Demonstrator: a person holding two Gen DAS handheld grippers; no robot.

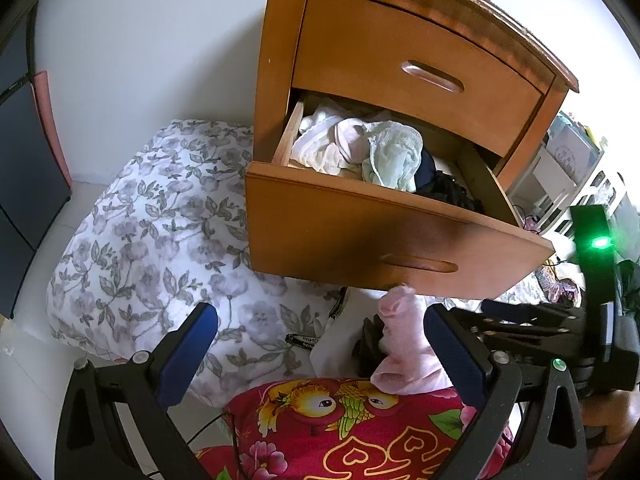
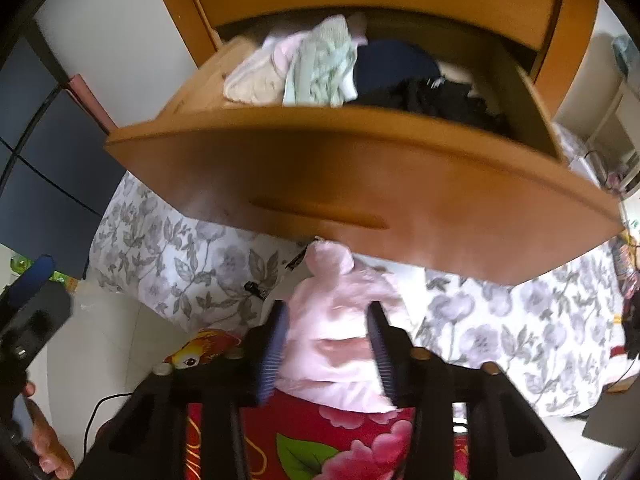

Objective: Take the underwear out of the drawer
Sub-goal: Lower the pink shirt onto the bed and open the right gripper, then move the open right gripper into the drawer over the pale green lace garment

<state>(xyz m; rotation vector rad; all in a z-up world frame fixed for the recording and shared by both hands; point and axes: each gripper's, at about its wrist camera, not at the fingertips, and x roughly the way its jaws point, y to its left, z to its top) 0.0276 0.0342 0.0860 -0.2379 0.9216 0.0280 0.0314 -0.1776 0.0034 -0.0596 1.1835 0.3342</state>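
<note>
Your home bedroom: orange-brown wooden nightstand (image 1: 420,60), open clothes-filled drawer (image 1: 360,216), grey-flowered white quilt (image 1: 160,232).

Your open drawer (image 1: 360,236) of the wooden nightstand (image 1: 420,60) holds a heap of clothes: white and pale pink pieces (image 1: 324,140) on the left, a mint-green piece (image 1: 394,160) in the middle, dark ones (image 1: 444,188) on the right. Below it, the floral quilt (image 1: 160,232) carries a red flowered cushion (image 1: 352,428), and the pink underwear (image 2: 336,332) lies on that cushion.
</note>
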